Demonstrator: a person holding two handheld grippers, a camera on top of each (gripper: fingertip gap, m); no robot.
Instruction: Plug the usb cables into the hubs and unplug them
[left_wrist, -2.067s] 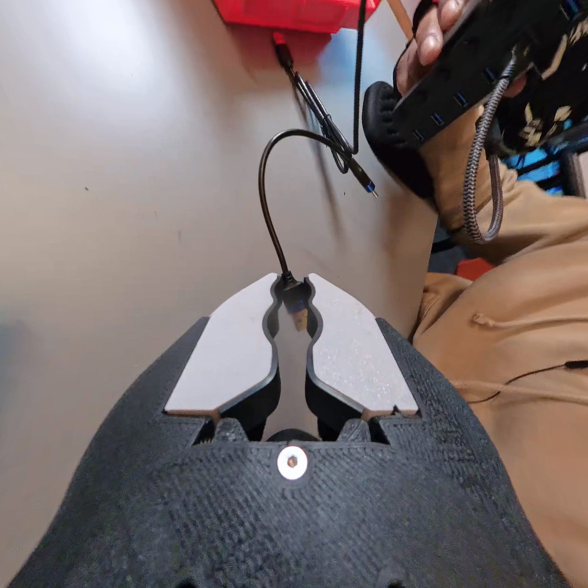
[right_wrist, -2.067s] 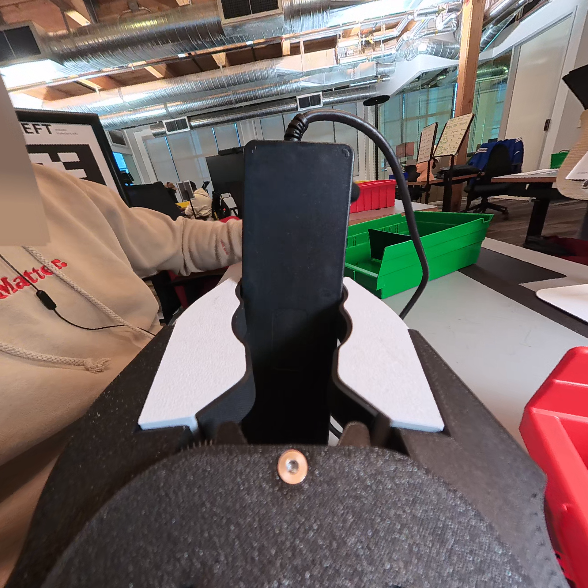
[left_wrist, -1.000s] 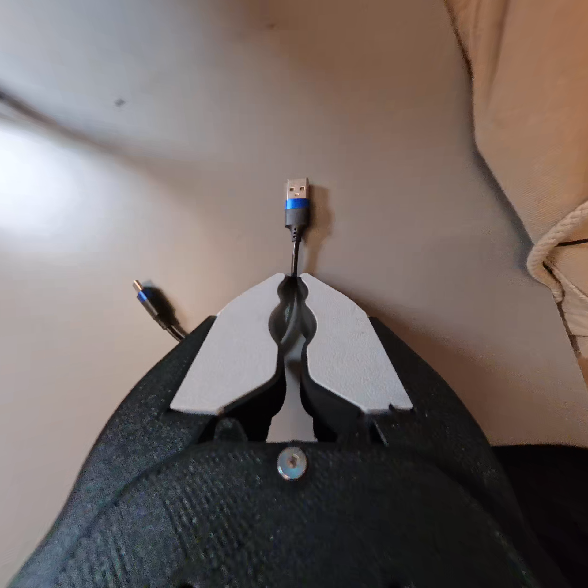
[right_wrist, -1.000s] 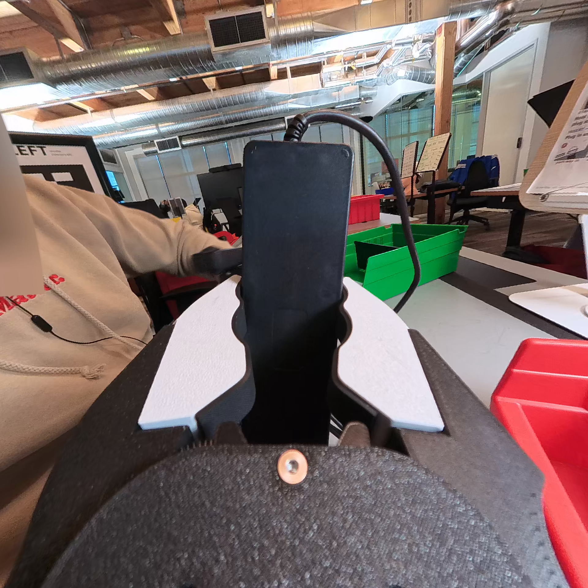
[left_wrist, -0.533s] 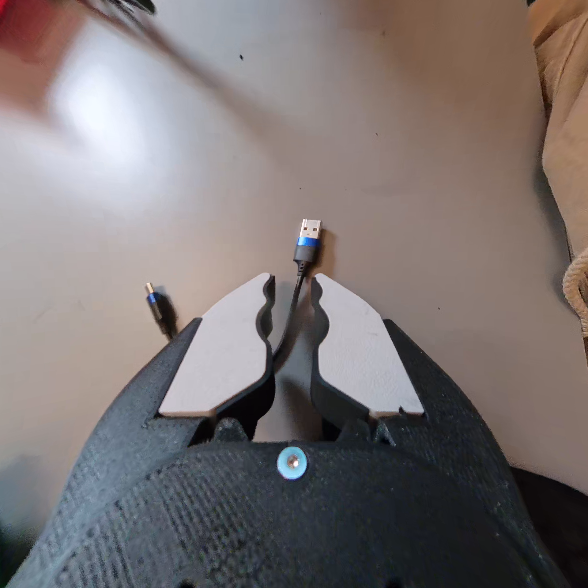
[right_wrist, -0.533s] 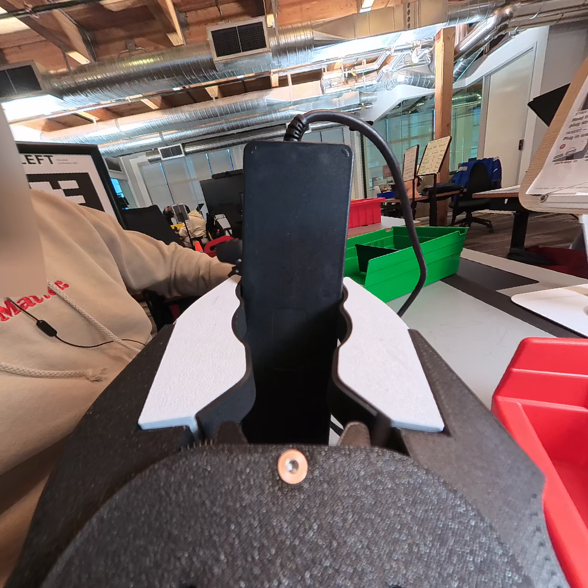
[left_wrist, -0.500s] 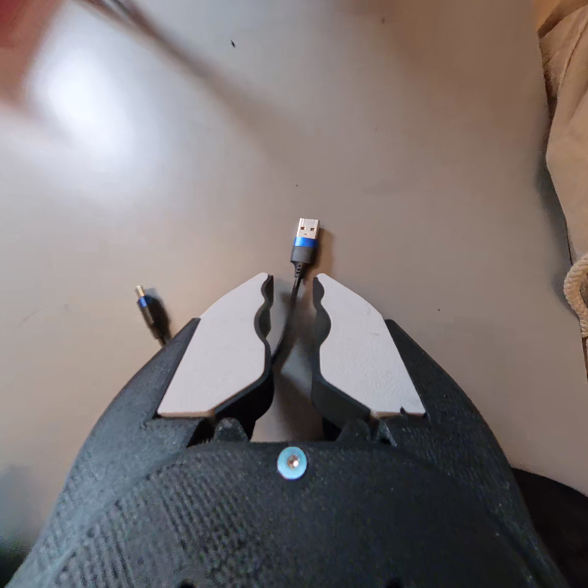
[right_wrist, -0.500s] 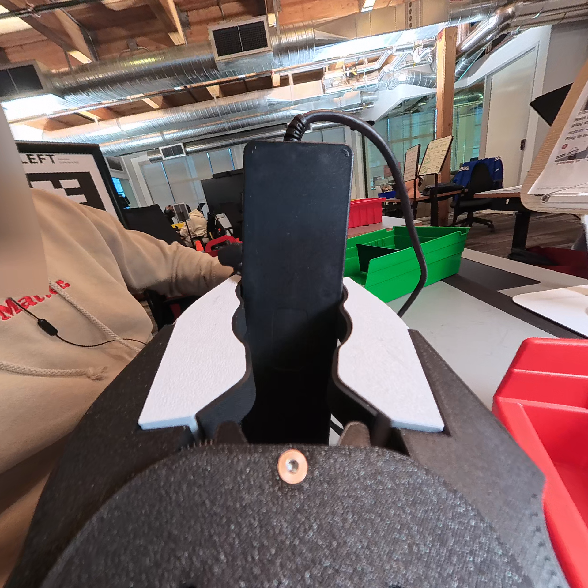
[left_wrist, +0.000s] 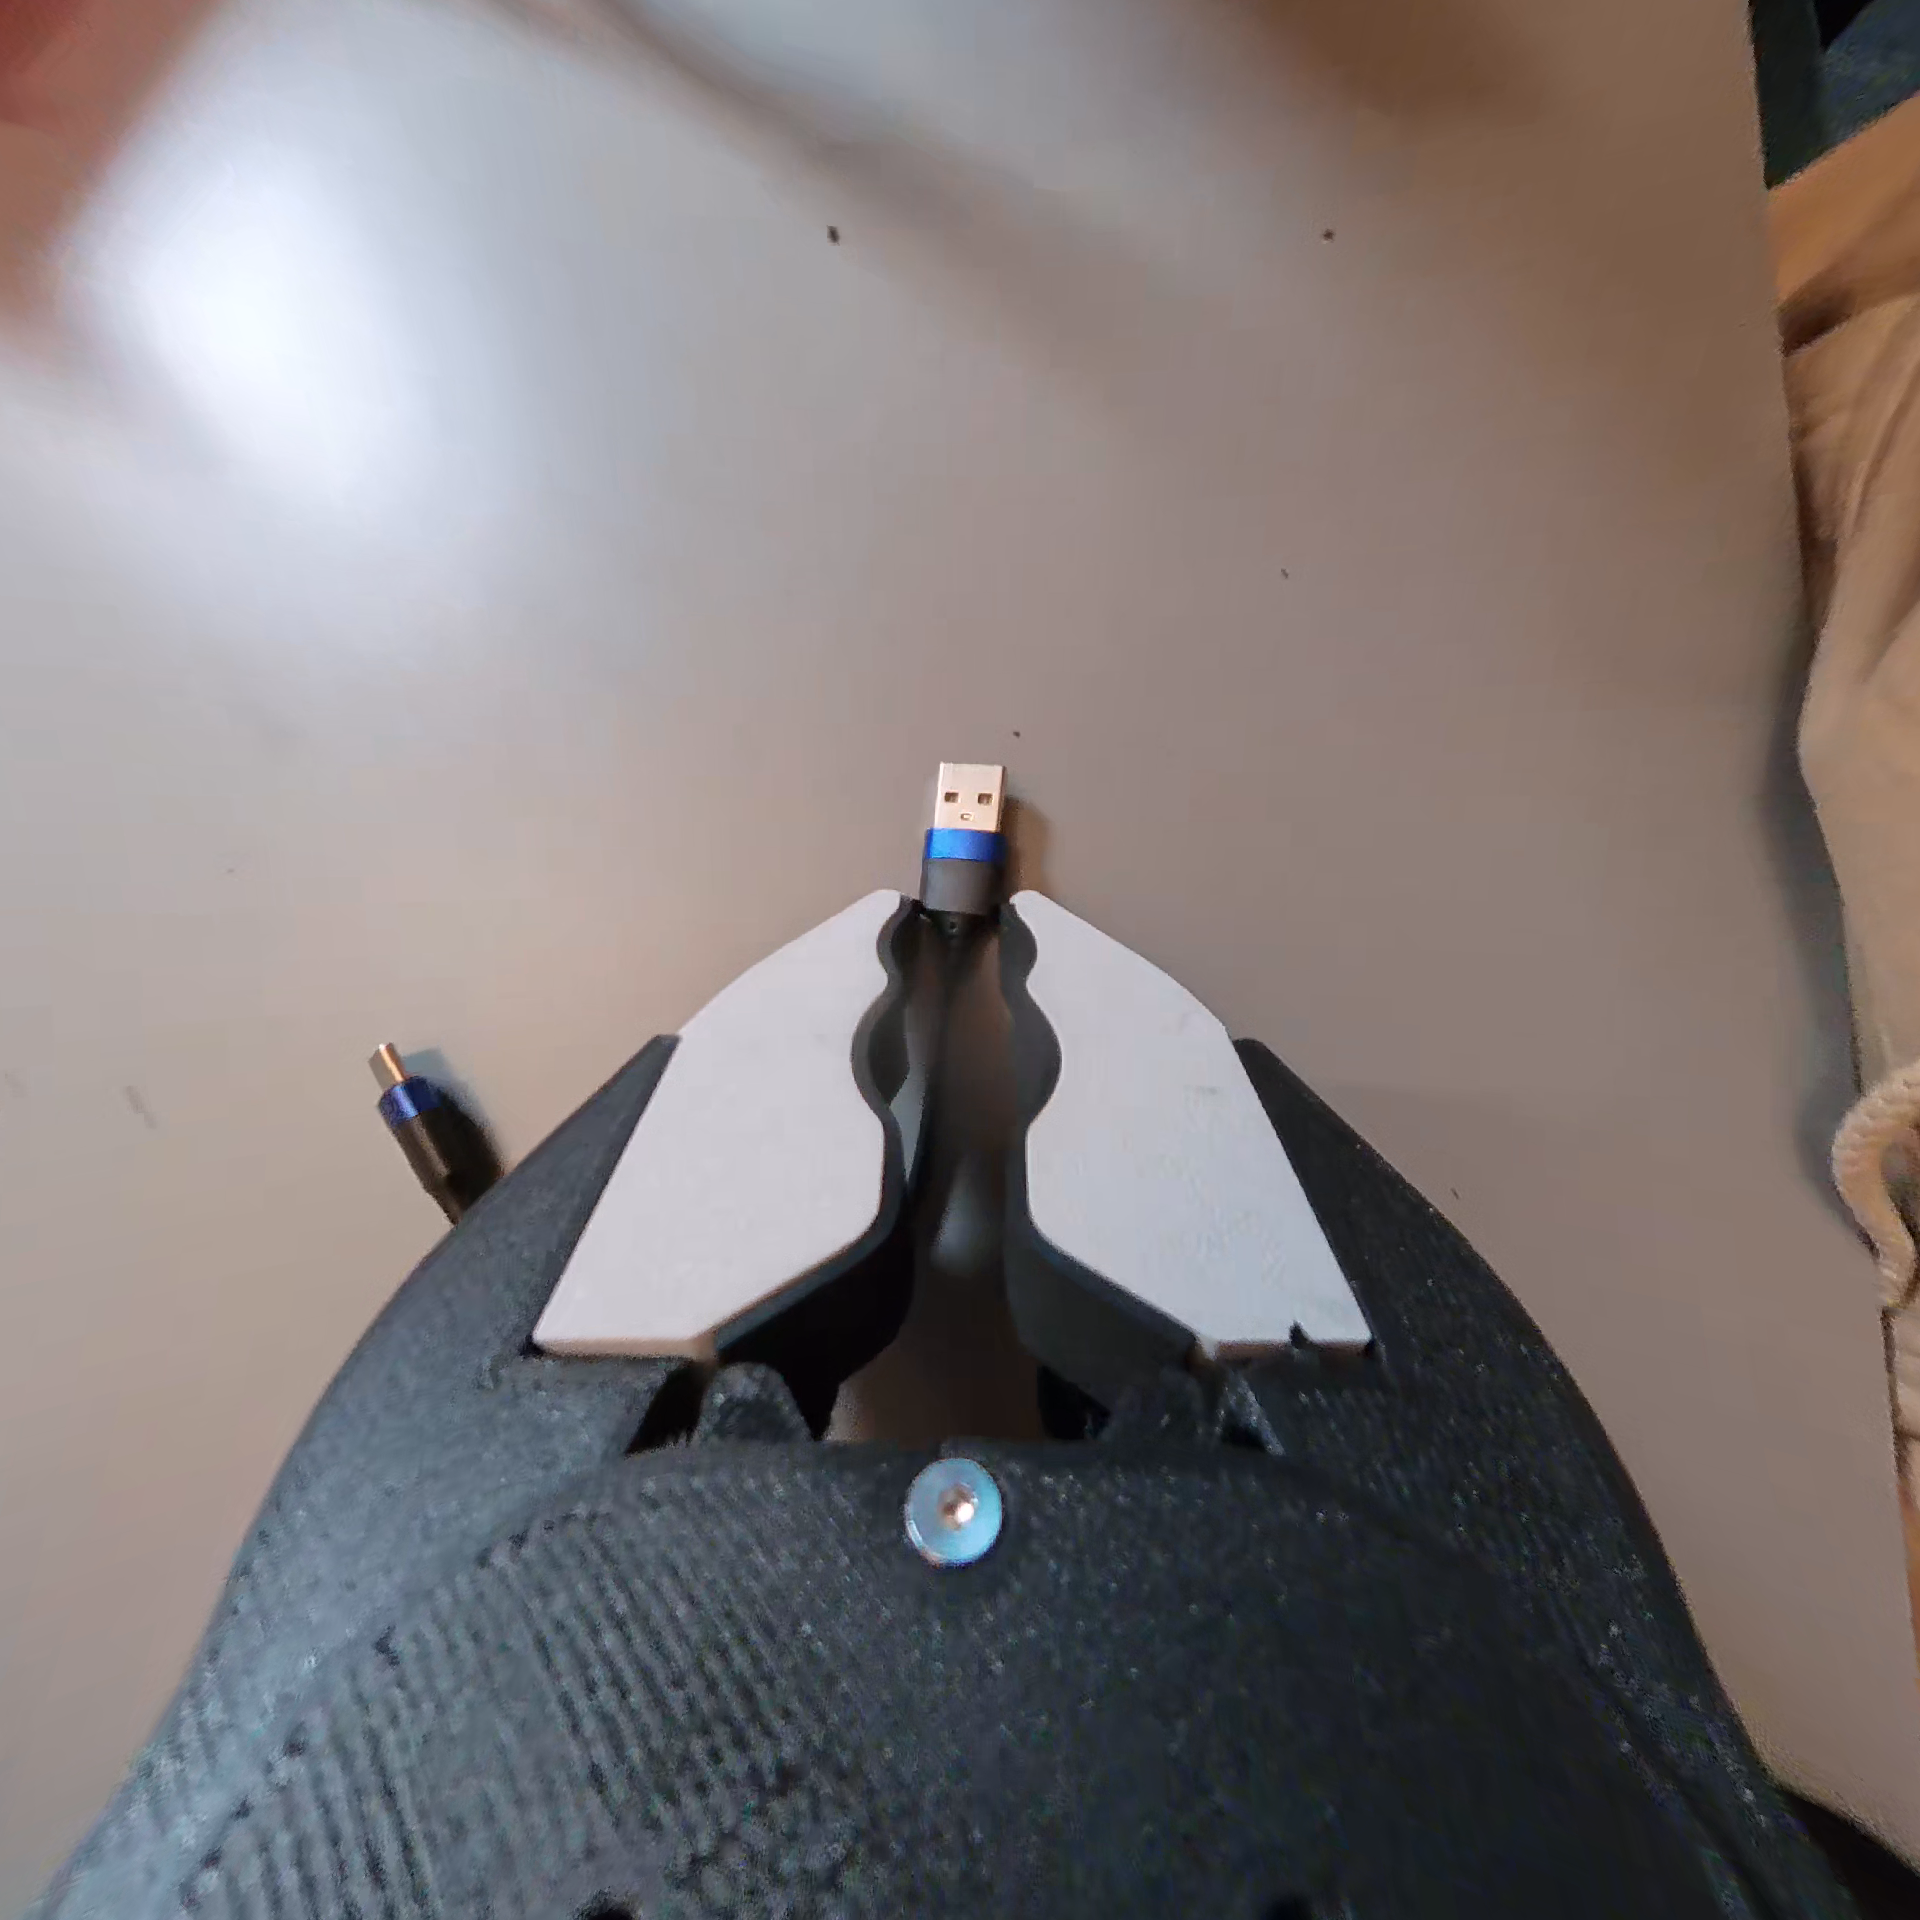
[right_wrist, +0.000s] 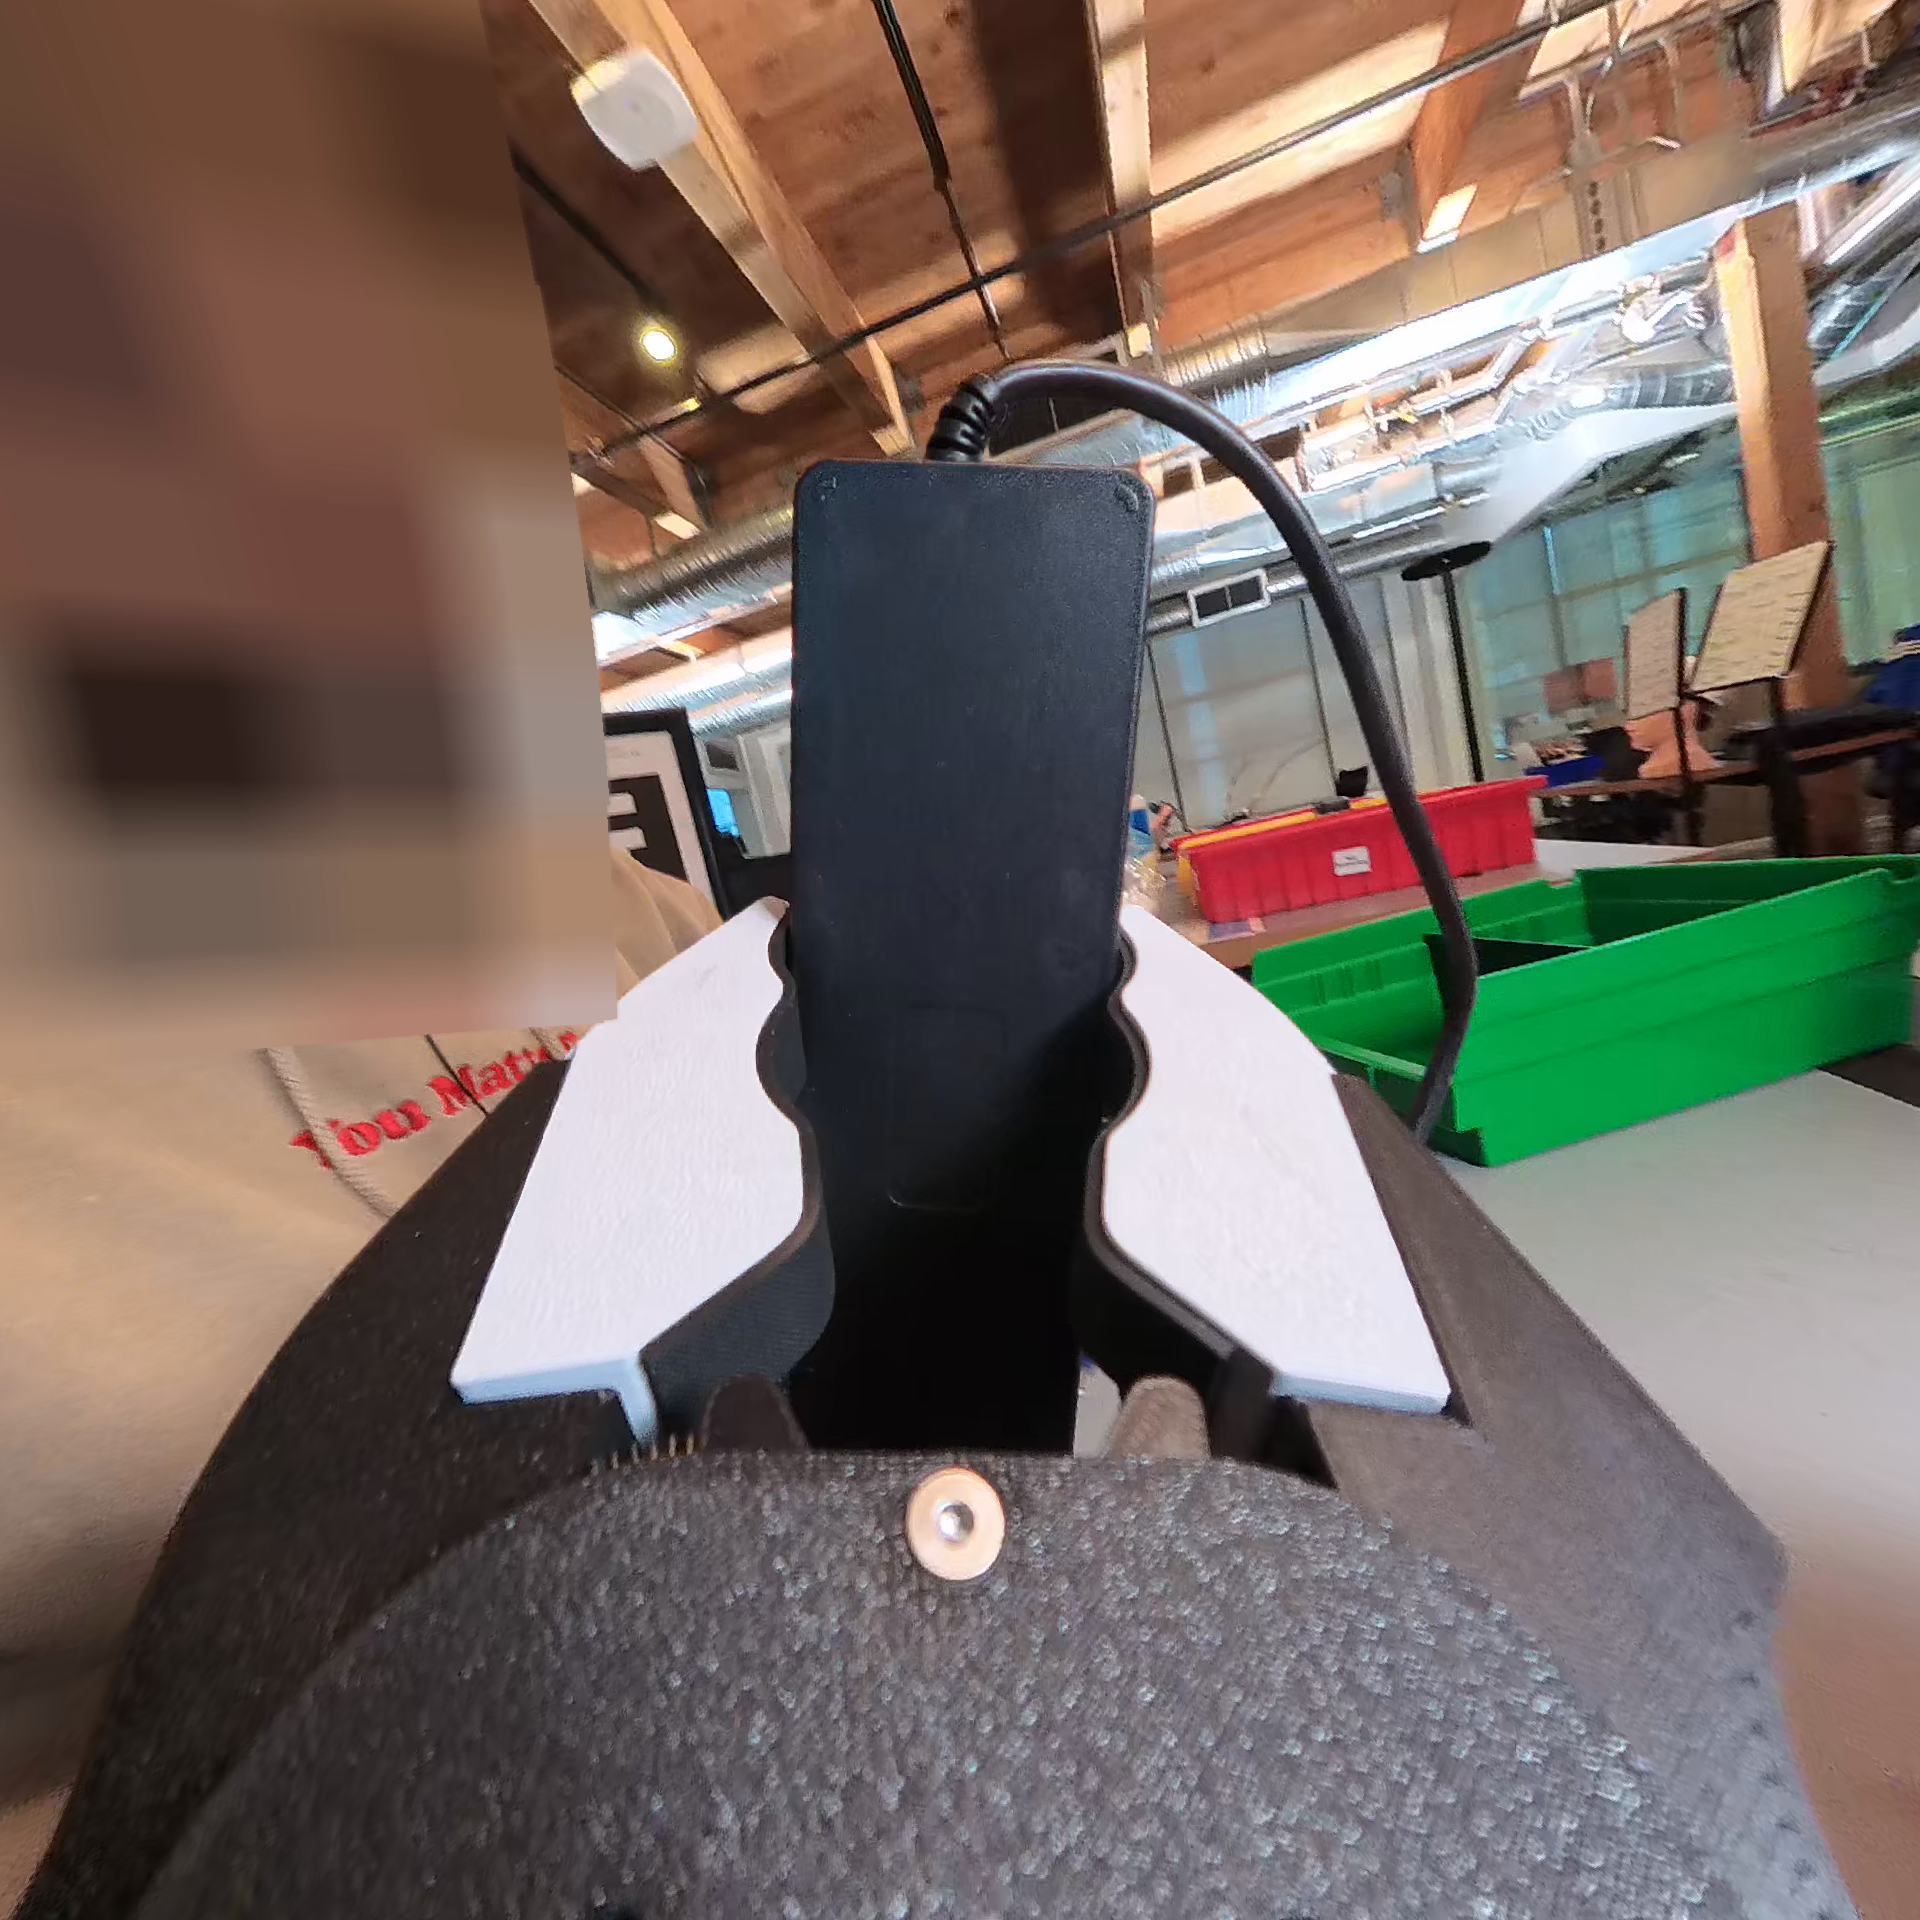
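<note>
Left wrist view: my left gripper (left_wrist: 954, 902) has its jaws drawn close on either side of the USB cable (left_wrist: 962, 844), just behind the blue collar, so that the bare metal plug juts forward, free for insertion; whether the pads truly clamp the black boot or merely flank it I cannot tell, as the contact is shadowed. The cable's smaller connector (left_wrist: 410, 1103) lies loose on the smooth grey table (left_wrist: 644, 582), to the left of my textured black housing.

Right wrist view: my right gripper (right_wrist: 954, 920) pinches the hub (right_wrist: 966, 790), a matte black rectangular slab with rounded corners, held upright and lengthwise, presumably to steady it for plugging. Its ports are not visible here. Its rubbery lead (right_wrist: 1351, 665) arches from the top and hangs down before a green plastic bin (right_wrist: 1621, 997) and a red bin (right_wrist: 1351, 862)
</note>
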